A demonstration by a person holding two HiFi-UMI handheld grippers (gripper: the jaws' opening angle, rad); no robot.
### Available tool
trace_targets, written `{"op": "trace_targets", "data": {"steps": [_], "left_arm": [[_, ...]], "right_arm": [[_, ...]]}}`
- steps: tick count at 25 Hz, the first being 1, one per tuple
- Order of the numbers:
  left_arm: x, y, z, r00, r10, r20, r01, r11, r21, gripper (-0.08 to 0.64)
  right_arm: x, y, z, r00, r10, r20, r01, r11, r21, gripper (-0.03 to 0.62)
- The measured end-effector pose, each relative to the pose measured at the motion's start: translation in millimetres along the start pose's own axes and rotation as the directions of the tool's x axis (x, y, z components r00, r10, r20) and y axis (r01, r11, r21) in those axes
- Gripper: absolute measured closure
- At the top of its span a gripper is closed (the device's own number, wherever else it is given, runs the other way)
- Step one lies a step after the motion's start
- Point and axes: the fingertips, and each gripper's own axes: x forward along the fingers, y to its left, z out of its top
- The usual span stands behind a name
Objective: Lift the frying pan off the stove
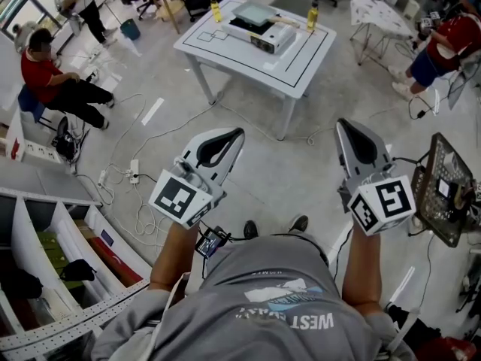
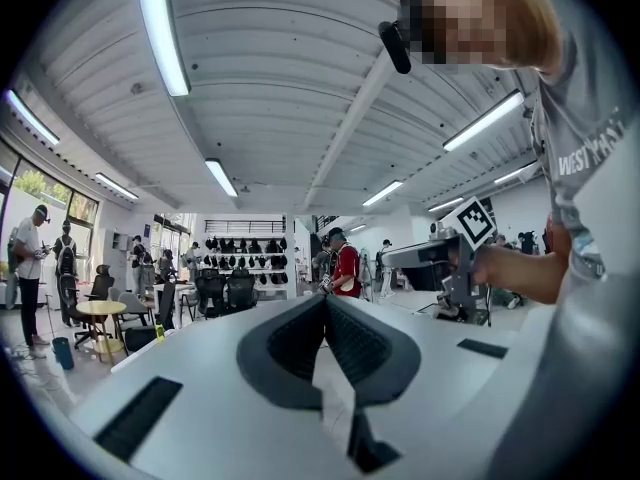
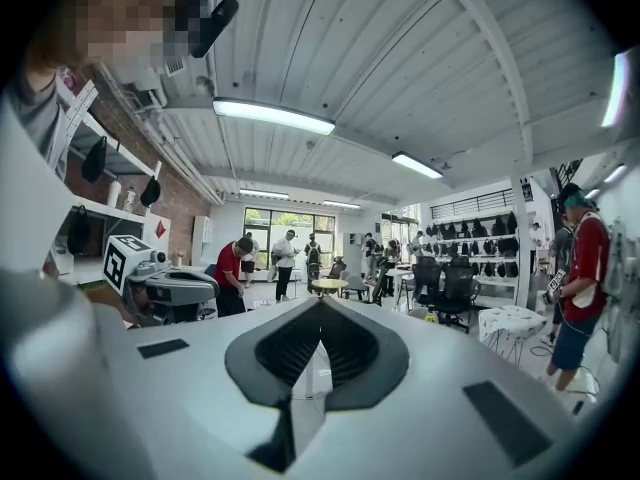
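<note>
If you start at the left, a person in a red top (image 1: 37, 74) sits by the wall, with white shelves (image 1: 45, 247) lower down. Next comes the left gripper (image 1: 239, 132), held out over the grey floor (image 1: 301, 171). Its jaws are pressed together with nothing between them. Farther ahead, between the two grippers, stands a white surface (image 1: 301, 62). On it sits the stove (image 1: 274, 40), and the frying pan (image 1: 254, 12) rests on top of the stove, well apart from both grippers. One yellow bottle (image 1: 216, 10) stands left of the stove and another yellow bottle (image 1: 311, 17) stands right of it. The right gripper (image 1: 340, 123) has its jaws closed tight too, and they hold nothing. Just beside it on the right is a dark wire rack (image 1: 443, 194).
</note>
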Motion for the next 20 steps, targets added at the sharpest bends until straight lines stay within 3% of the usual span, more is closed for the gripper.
{"op": "trace_targets", "data": {"steps": [20], "left_arm": [[120.6,-64.8,-1.4,0.988,0.141,-0.064,-0.14,0.99,0.023,0.563]], "right_arm": [[-26.5,-138.7,-16.3,0.988,0.155,0.023,-0.155,0.987,0.038,0.581]]}}
